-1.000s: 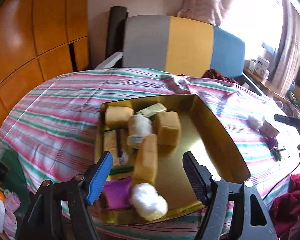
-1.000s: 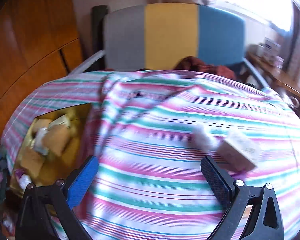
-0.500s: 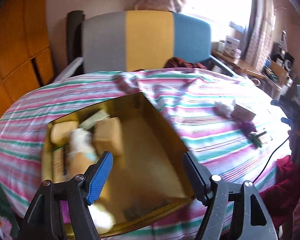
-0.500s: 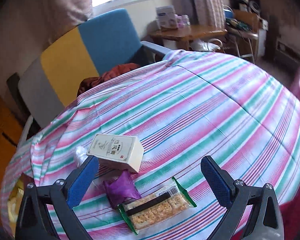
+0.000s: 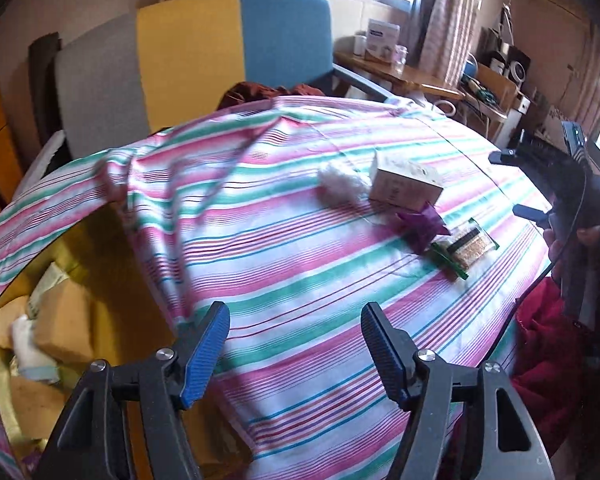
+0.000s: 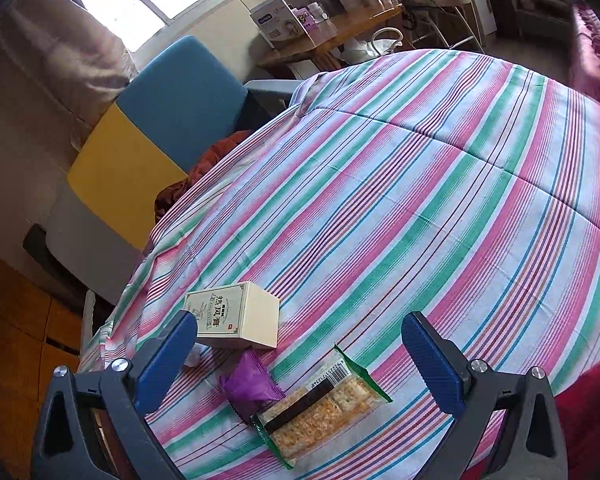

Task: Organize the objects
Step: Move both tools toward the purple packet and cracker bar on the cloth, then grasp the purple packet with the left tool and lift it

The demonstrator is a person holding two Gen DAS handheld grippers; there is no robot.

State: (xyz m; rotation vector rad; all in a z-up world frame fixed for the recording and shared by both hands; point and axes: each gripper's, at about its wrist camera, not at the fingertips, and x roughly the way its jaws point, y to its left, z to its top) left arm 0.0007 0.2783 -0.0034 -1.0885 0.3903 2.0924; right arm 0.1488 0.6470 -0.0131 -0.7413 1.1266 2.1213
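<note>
On the striped cloth (image 5: 308, 264) lie a cream carton (image 5: 404, 184) (image 6: 236, 316), a white fluffy ball (image 5: 340, 186), a purple packet (image 5: 422, 226) (image 6: 250, 386) and a green-edged cracker pack (image 5: 462, 248) (image 6: 320, 404). A gold tray (image 5: 112, 248) with tan blocks and a white roll sits at the lower left of the left wrist view. My left gripper (image 5: 294, 344) hovers over bare cloth beside the tray, its jaws closing with nothing between them. My right gripper (image 6: 300, 364) (image 5: 532, 184) stands open, with the purple packet and the cracker pack between its fingers, untouched.
A grey, yellow and blue chair (image 5: 204, 52) stands behind the table with a rust-red cloth (image 5: 268, 92) on its seat. A wooden side table (image 5: 400, 72) with boxes is at the back right. Red fabric (image 5: 548, 344) hangs at the table's right edge.
Both grippers have swung right, from the gold tray toward the loose items. The tray has slid to the left wrist view's lower left. The right gripper rolled and now frames the purple packet and cracker pack.
</note>
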